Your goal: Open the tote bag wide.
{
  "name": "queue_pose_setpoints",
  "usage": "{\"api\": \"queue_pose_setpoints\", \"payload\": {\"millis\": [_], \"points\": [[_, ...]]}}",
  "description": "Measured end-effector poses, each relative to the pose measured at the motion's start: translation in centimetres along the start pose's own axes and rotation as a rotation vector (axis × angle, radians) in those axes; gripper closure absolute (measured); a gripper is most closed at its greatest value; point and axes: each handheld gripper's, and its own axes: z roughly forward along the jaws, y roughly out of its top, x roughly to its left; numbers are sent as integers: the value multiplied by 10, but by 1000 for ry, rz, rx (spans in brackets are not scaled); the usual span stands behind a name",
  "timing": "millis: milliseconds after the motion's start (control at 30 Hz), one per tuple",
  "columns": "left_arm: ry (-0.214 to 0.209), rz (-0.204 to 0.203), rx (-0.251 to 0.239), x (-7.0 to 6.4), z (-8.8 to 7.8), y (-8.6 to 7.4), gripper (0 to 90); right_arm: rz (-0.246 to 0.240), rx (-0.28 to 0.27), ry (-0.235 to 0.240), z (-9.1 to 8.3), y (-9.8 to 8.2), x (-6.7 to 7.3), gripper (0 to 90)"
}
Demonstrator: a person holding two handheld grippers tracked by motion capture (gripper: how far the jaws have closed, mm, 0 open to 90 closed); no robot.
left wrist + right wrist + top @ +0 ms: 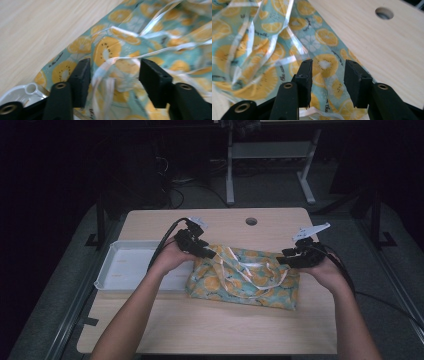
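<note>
high view showed a fruit-print bag (pixel 245 277) lying flat at the middle of the tabletop (pixel 210 327), with a white tray (pixel 122 267) touching the bag's left end. the left tool (pixel 207 252) sat at the bag's upper left corner and the right tool (pixel 282 260) at its upper right corner, probably so the two ends could be handled together and the bag kept spread rather than bunched.

left gripper view showed the left tool (pixel 114 75) with its jaws parted, a clear plastic handle strip (pixel 106 72) rising between them but not pinched. right gripper view showed the right tool (pixel 328 75) with jaws also apart over the bag's printed edge (pixel 325 65), gripping nothing.

beyond the bag's far edge lay bare wood up to a round cable hole (pixel 251 221); in front of the bag a wide strip of bare tabletop was open for moving. the tray crowded the bag's left end, so room looked better to the right and front.
</note>
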Motion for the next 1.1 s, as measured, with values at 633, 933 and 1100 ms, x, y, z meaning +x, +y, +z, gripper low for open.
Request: {"api": "queue_pose_setpoints", "payload": {"millis": [633,933,1100], "points": [[-71,55,-53,-51,-35,-34,341,-116,-17,171,-2,17,70,575],[-94,59,-45,-59,-41,-58,343,-137,27,150,6,10,75,562],[-101,68,-35,-59,-39,-60,344,-150,87,157,20,4,74,585]]}}
